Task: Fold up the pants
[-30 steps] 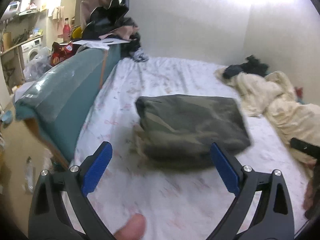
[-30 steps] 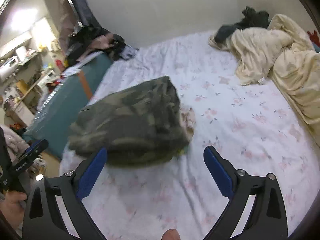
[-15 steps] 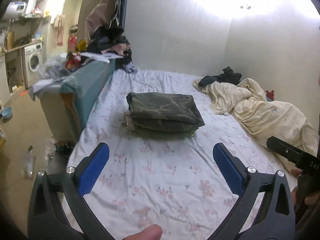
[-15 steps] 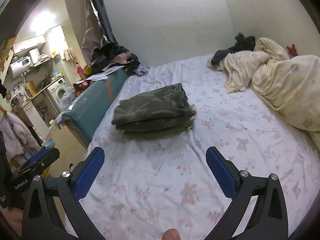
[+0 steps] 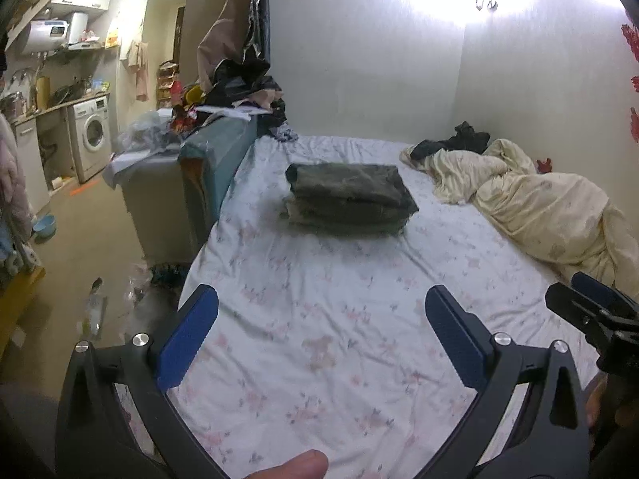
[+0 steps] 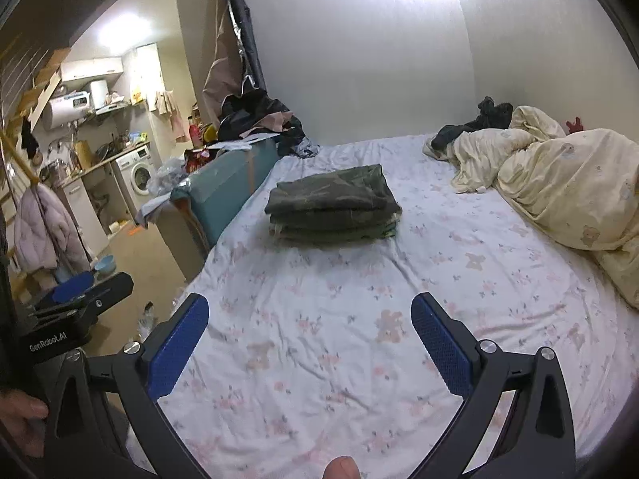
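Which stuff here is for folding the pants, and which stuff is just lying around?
For the job:
folded camouflage pants
left gripper, open
right gripper, open
bed sheet under the pants

Just lying around:
cream blanket
dark clothes by the wall
washing machine
blue bowl

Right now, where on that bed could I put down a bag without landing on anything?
The widest bare sheet lies between the folded camo pants and the open fingers nearest the camera. A strip also runs between the pants and the cream blanket. The far right corner is crowded with blanket and dark clothes.
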`<action>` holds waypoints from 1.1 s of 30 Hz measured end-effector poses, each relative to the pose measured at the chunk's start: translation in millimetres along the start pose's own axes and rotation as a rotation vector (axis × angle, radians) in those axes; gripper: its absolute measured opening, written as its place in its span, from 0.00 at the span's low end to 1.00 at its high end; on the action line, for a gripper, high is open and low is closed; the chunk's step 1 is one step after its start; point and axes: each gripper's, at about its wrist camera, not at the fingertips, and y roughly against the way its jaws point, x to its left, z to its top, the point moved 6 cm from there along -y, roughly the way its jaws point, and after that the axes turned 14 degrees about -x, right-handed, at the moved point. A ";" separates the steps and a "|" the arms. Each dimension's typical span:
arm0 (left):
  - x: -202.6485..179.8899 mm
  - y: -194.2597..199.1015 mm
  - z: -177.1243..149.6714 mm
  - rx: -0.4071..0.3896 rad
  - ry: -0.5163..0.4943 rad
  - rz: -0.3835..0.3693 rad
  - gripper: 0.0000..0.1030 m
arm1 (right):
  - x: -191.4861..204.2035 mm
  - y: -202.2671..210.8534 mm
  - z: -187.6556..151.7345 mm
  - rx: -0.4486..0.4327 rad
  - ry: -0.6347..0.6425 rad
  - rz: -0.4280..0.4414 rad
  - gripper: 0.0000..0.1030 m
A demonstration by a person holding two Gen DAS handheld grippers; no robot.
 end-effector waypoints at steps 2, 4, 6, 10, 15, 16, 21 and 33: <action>-0.1 2.4 -13.6 0.006 -0.012 0.005 0.99 | -1.3 3.4 -13.9 0.005 0.003 -0.007 1.00; -1.5 2.2 -25.5 0.020 -0.037 0.014 0.99 | -5.2 3.7 -24.0 0.012 -0.022 -0.009 1.00; -2.3 0.3 -32.1 0.028 -0.048 0.018 0.99 | -7.6 1.3 -29.1 0.013 -0.032 -0.023 1.00; -6.6 -4.5 -33.4 0.001 -0.079 0.028 0.99 | -12.7 -11.0 -36.7 0.037 -0.045 -0.045 1.00; -10.5 -10.1 -40.8 0.034 -0.070 0.008 0.99 | -12.6 -17.4 -43.9 0.054 -0.036 -0.054 1.00; -11.3 -10.3 -41.0 0.034 -0.071 0.006 0.99 | -11.7 -17.9 -44.4 0.054 -0.026 -0.055 1.00; -15.6 -8.2 -41.8 0.034 -0.071 -0.010 0.99 | -7.8 -16.2 -45.5 0.047 -0.001 -0.054 1.00; -16.7 -5.2 -38.7 0.018 -0.074 -0.015 0.99 | -4.5 -14.7 -46.7 0.047 0.039 -0.059 1.00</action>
